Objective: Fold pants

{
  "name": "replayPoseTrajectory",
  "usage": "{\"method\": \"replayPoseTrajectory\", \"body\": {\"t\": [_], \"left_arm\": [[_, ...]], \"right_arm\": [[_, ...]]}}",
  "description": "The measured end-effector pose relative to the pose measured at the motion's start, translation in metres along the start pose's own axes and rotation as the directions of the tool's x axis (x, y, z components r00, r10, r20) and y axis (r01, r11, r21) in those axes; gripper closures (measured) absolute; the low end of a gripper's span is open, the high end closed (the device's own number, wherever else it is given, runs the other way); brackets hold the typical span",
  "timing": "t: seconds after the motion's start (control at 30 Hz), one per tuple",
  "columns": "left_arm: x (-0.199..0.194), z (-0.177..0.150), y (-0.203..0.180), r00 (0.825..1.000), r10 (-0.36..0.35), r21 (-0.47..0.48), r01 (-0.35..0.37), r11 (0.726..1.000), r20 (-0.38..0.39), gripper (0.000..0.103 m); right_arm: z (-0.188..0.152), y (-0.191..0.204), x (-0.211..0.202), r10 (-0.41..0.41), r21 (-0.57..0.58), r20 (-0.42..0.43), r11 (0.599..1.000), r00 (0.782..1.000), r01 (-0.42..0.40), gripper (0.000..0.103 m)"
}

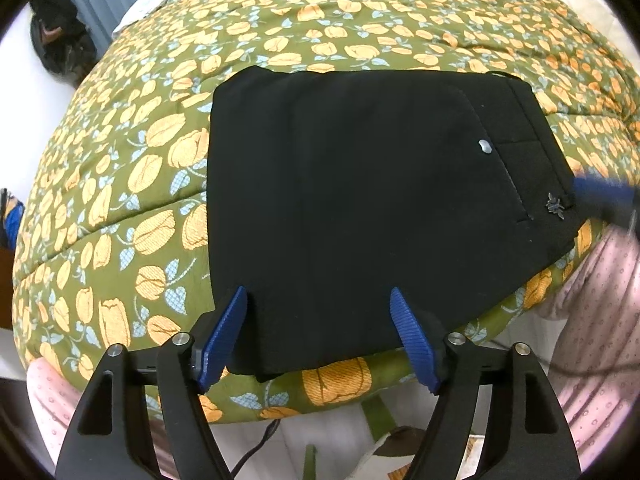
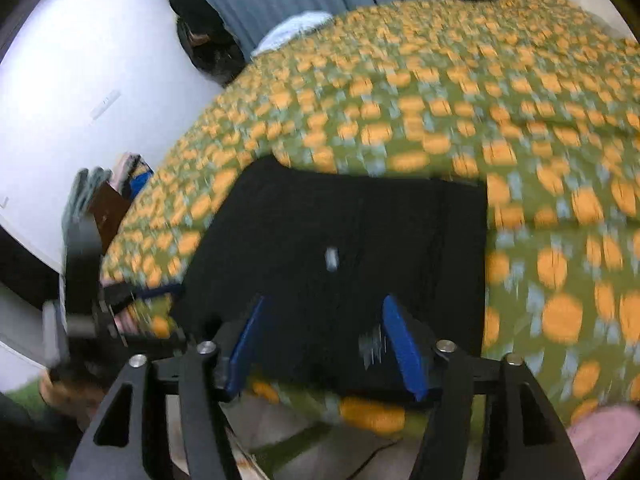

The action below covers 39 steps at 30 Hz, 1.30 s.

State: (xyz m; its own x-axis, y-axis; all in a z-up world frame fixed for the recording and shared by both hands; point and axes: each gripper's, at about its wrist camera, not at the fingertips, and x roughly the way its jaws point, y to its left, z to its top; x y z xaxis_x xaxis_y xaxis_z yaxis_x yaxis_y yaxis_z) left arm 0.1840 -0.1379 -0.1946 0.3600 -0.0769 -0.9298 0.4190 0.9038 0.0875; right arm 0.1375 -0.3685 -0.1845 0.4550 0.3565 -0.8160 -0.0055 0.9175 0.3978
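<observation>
We see the black pants (image 1: 352,200) lying folded into a compact block near the bed's (image 1: 120,184) front edge. Our left tongs (image 1: 318,320) and right tongs (image 2: 320,330) hover released over their near hem, grasping nothing, leaving the fold undisturbed.

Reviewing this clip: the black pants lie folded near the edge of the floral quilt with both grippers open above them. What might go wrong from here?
1. The pants reach the near edge of the quilt; a nudge may slide them off.
2. The right gripper view is motion-blurred, so a fast approach might drag the top layer and undo the fold.
3. The left gripper stands open astride the near hem; closing there may pinch only one layer or catch the quilt.
</observation>
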Motion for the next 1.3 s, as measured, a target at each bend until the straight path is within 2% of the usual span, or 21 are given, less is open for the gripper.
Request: {"method": "replayPoseTrajectory", "body": {"t": [0.03, 0.1, 0.2, 0.3, 0.43, 0.67, 0.9, 1.3], "left_arm": [[0.001, 0.0, 0.001, 1.0, -0.001, -0.004, 0.001, 1.0, -0.004, 0.022], [0.005, -0.002, 0.001, 1.0, -0.001, -0.007, 0.001, 1.0, -0.02, 0.019], [0.005, -0.004, 0.003, 1.0, -0.005, -0.021, 0.005, 1.0, -0.014, 0.015], [0.008, -0.004, 0.005, 1.0, -0.006, -0.036, 0.006, 0.999, -0.02, 0.011], [0.011, -0.003, 0.009, 0.999, -0.019, -0.054, 0.017, 0.998, -0.036, 0.007], [0.017, -0.005, 0.021, 0.995, -0.077, -0.122, 0.069, 0.99, -0.059, 0.005], [0.015, -0.008, 0.02, 0.996, -0.078, -0.119, 0.072, 0.99, -0.051, 0.005], [0.015, -0.008, 0.021, 0.995, -0.088, -0.129, 0.08, 0.988, -0.056, 0.005]], "right_arm": [[-0.009, -0.005, 0.008, 0.003, 0.018, -0.024, 1.0, 1.0, -0.002, 0.035], [-0.022, -0.01, 0.015, 0.015, 0.034, -0.014, 0.999, 1.0, -0.014, 0.035], [-0.024, -0.002, 0.018, -0.018, -0.003, 0.002, 1.0, 1.0, 0.018, 0.034], [-0.026, 0.0, 0.02, -0.005, -0.012, 0.016, 1.0, 1.0, 0.005, 0.024], [-0.027, 0.001, 0.02, 0.001, -0.013, 0.029, 1.0, 1.0, 0.0, 0.022], [-0.024, 0.004, 0.027, 0.018, -0.013, 0.01, 1.0, 1.0, -0.017, 0.012], [-0.025, 0.014, 0.032, -0.026, -0.062, 0.006, 0.998, 1.0, 0.026, 0.006], [-0.025, 0.016, 0.036, -0.032, -0.073, 0.005, 0.997, 0.999, 0.032, 0.001]]}}
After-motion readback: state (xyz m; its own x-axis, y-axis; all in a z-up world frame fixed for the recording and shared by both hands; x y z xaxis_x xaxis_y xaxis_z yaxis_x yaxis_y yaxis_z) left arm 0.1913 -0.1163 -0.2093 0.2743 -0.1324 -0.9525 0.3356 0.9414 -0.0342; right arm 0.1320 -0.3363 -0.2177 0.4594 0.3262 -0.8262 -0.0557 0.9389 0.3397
